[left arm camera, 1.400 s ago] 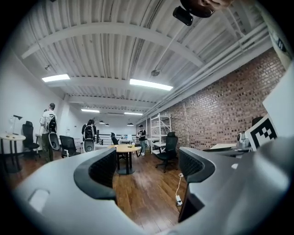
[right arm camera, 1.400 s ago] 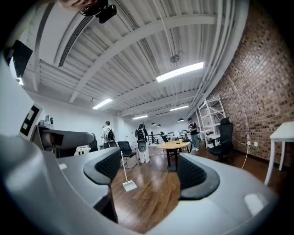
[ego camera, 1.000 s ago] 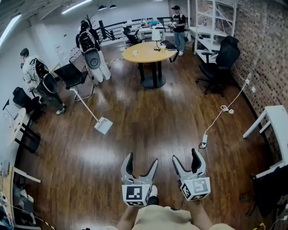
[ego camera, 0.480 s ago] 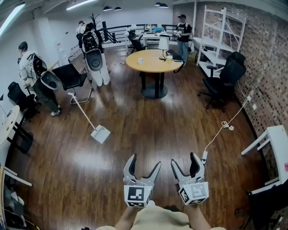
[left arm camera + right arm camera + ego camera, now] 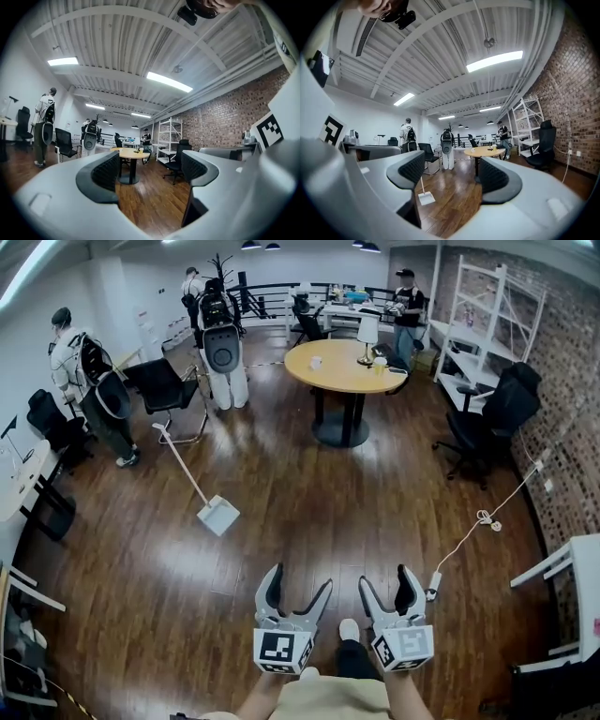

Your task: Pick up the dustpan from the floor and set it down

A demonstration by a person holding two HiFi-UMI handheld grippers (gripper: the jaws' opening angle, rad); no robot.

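Holds the left hand-held gripper (image 5: 298,579) level and low above the wooden floor (image 5: 281,474), at the bottom of the head view, jaws open, just now closing a little, nothing between them. Holds the right hand-held gripper (image 5: 386,577) just beside it, likewise level, jaws wide apart and empty.

Leaves the dustpan (image 5: 218,515) on the floor, well ahead and to the left of both grippers, untouched, with the white pan flat on the boards and the long pale handle slanting up and away toward a black chair (image 5: 161,385). Frames the same dustpan in the right gripper view, far beyond the left jaw's pad.

Places a round counter (image 5: 342,367) farther back, with a lamp (image 5: 367,331) and a cup (image 5: 316,362) on top. Sets an office chair (image 5: 492,413) at the right by the brick wall (image 5: 562,362), and a white cable (image 5: 487,521) trailing over the floor to a power strip (image 5: 433,582) near the right gripper. Shows a person (image 5: 80,362) with a backpack at far left and another behind the counter. Catches one shoe (image 5: 349,629) on the floor between the two grippers.
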